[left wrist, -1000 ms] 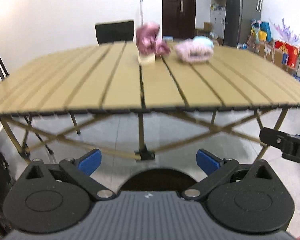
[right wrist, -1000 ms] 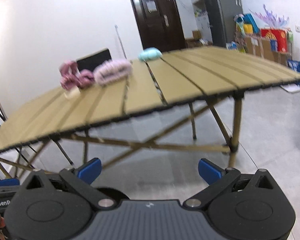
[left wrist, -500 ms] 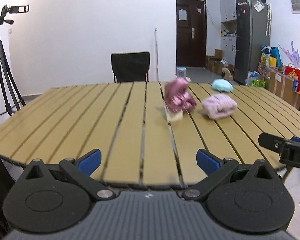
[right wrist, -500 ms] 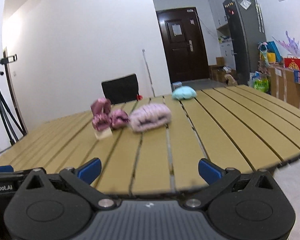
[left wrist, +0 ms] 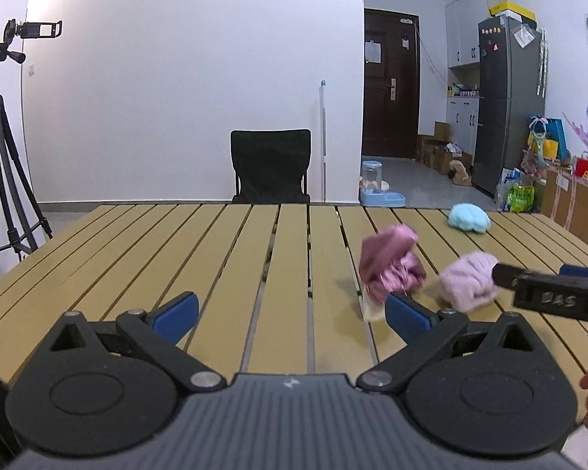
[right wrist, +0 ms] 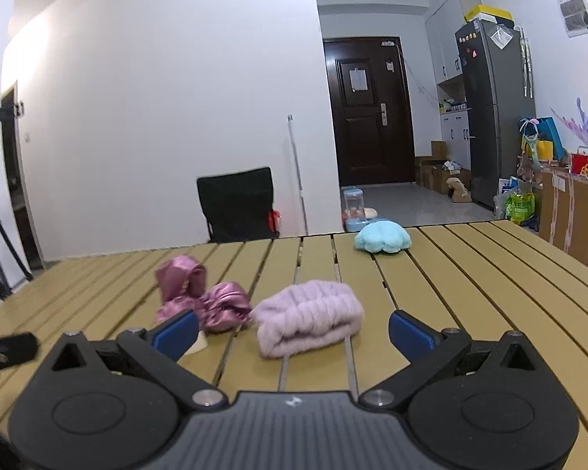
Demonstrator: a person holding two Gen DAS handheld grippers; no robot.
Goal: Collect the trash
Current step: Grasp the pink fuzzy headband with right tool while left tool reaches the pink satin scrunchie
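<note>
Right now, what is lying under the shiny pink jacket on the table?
A pale tag or card sticks out beneath the shiny pink jacket, lying on the table. Its covered part cannot be seen.

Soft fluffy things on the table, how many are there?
3: a shiny purple crumpled garment on the left, a pale lilac furry bundle beside it, a light blue plush lump farther back. None seem hidden.

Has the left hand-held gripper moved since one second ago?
Yes. The left hand-held gripper rose from below the table edge to above its top.
</note>
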